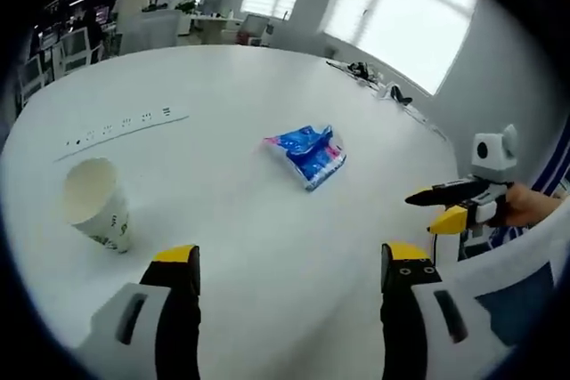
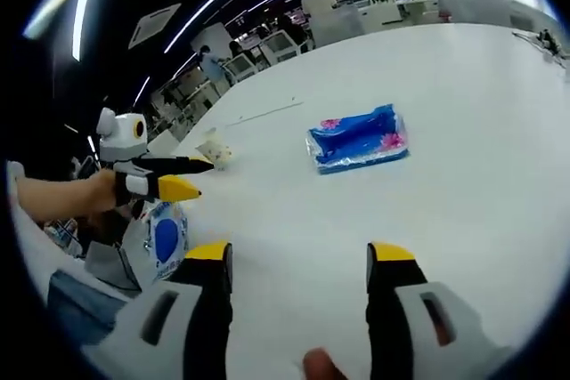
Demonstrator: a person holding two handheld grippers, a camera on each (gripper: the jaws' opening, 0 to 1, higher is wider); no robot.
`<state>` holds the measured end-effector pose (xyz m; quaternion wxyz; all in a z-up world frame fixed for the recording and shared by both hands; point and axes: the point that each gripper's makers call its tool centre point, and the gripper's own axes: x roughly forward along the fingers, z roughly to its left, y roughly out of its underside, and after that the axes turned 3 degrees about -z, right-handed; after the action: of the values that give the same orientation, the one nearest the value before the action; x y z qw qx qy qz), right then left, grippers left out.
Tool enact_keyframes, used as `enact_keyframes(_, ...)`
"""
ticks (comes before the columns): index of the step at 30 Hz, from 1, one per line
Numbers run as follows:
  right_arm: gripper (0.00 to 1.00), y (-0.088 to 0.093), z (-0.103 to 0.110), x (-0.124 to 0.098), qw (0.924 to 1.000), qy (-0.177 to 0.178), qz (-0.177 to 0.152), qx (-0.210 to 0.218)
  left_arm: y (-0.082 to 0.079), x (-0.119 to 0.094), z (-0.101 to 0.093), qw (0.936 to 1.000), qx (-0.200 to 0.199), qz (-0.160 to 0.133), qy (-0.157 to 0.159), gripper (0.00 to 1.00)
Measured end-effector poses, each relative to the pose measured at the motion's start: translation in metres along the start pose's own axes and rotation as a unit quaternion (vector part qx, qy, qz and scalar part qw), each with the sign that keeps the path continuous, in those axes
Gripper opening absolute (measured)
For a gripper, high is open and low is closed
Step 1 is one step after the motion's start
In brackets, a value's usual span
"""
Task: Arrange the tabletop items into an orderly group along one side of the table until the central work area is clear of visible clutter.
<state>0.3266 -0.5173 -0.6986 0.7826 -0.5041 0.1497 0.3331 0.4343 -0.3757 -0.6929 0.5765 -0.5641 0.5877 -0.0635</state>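
Tissue pack sits dead ahead of both your grippers, nobody's touching it yet

Your left gripper (image 1: 287, 260) has its jaws spread wide with nothing between them, same story for your right gripper (image 2: 298, 260). The blue tissue pack (image 1: 307, 154) lies out in the middle of the white table (image 1: 223, 95), well apart from either tool, long axis running roughly crosswise to the right gripper's line of sight. I'd say the right one is a bit nearer and squarer to it. The paper cup (image 1: 95, 204) stands near your left jaw, off to that side, so that's probably the left's easier pick.
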Motion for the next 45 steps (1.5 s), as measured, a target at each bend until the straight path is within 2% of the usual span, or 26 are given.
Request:
enact_keyframes(2, 0.59, 0.002, 0.003, 0.002, 1.0000, 0.002, -0.001, -0.001, 0.005, -0.002, 0.004, 1.0000, -0.003, 0.002, -0.004, 0.85)
enact_keyframes(5, 0.58, 0.005, 0.005, 0.003, 0.9996, 0.009, 0.003, -0.027, 0.013, -0.006, 0.007, 0.9999, -0.005, 0.010, -0.008, 0.84)
enact_keyframes(15, 0.60, 0.007, 0.029, 0.012, 0.9995, -0.031, -0.001, -0.004, 0.032, -0.024, 0.020, 0.9997, -0.016, 0.010, -0.014, 0.84)
enact_keyframes(19, 0.60, 0.012, 0.038, 0.016, 0.9991, -0.042, 0.002, 0.006, 0.042, -0.039, 0.031, 0.9993, -0.016, 0.006, -0.032, 0.81)
enact_keyframes(23, 0.59, 0.024, 0.052, 0.022, 0.9973, -0.062, 0.015, 0.038, 0.048, -0.055, 0.039, 0.9992, -0.022, -0.003, -0.034, 0.82)
enact_keyframes(25, 0.57, 0.036, 0.055, 0.027, 0.9950, -0.065, 0.034, 0.068, 0.050, -0.075, 0.053, 0.9979, -0.024, -0.017, -0.057, 0.81)
enact_keyframes(27, 0.57, 0.040, 0.057, 0.031, 0.9941, -0.064, 0.035, 0.080, 0.053, -0.091, 0.063, 0.9964, -0.035, -0.030, -0.071, 0.81)
enact_keyframes(32, 0.57, 0.049, 0.079, 0.036, 0.9878, -0.094, 0.052, 0.113, 0.074, -0.128, 0.096, 0.9925, -0.037, -0.023, -0.114, 0.80)
enact_keyframes(34, 0.57, 0.056, 0.094, 0.038, 0.9815, -0.118, 0.073, 0.132, 0.081, -0.142, 0.110, 0.9903, -0.042, -0.019, -0.131, 0.79)
enact_keyframes(36, 0.58, 0.060, 0.101, 0.043, 0.9798, -0.129, 0.085, 0.128, 0.086, -0.154, 0.123, 0.9865, -0.061, -0.023, -0.151, 0.78)
enact_keyframes(37, 0.58, 0.065, 0.109, 0.045, 0.9767, -0.139, 0.101, 0.128, 0.088, -0.159, 0.128, 0.9855, -0.066, -0.023, -0.155, 0.78)
enact_keyframes(41, 0.57, 0.075, 0.129, 0.051, 0.9719, -0.161, 0.130, 0.112, 0.092, -0.177, 0.145, 0.9808, -0.075, -0.031, -0.177, 0.78)
enact_keyframes(45, 0.57, 0.082, 0.147, 0.055, 0.9642, -0.184, 0.156, 0.110, 0.099, -0.188, 0.159, 0.9771, -0.091, -0.026, -0.190, 0.74)
